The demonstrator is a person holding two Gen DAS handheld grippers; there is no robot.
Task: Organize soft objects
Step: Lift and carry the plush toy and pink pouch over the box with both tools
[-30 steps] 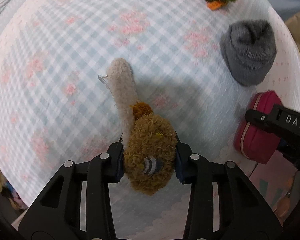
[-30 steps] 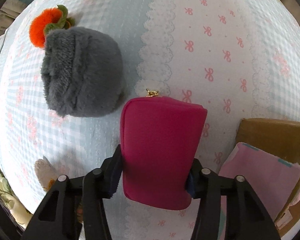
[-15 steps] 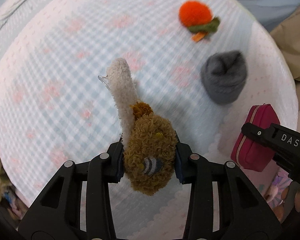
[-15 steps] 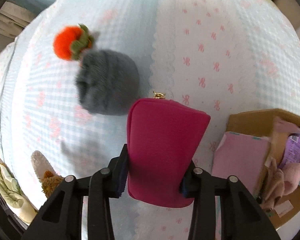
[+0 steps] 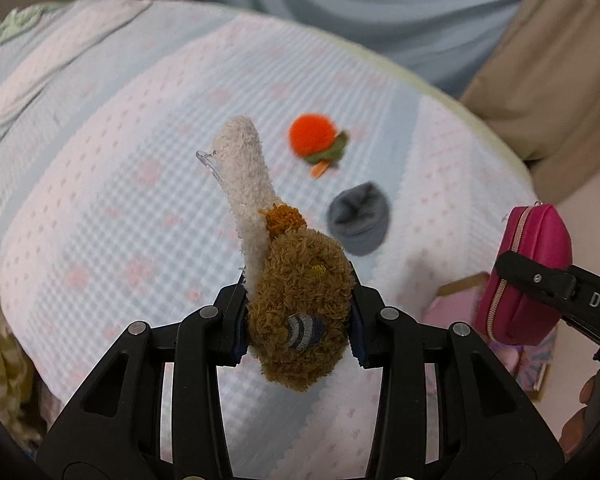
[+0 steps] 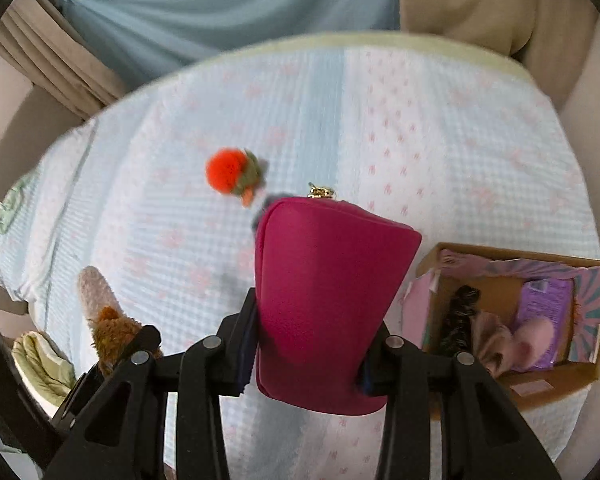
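My left gripper [image 5: 298,316] is shut on a brown fuzzy plush toy [image 5: 300,308] with a cream tail, held above the bed. My right gripper [image 6: 308,352] is shut on a magenta zip pouch [image 6: 324,300], also held above the bed; the pouch also shows in the left wrist view [image 5: 528,276]. An orange pom-pom toy [image 5: 312,140] and a grey fuzzy item [image 5: 358,224] lie on the bed. The plush also shows in the right wrist view [image 6: 108,328].
The bed has a blue-and-pink checked quilt [image 5: 120,200]. An open cardboard box [image 6: 512,312] with several soft pink and purple items sits at the bed's right edge. Blue and beige curtains [image 6: 240,12] hang behind. A green padded item [image 6: 40,364] lies at the left.
Both grippers have lifted and pulled back from the bed with their objects. The pom-pom and grey item look smaller and farther away. The box has come into fuller view.
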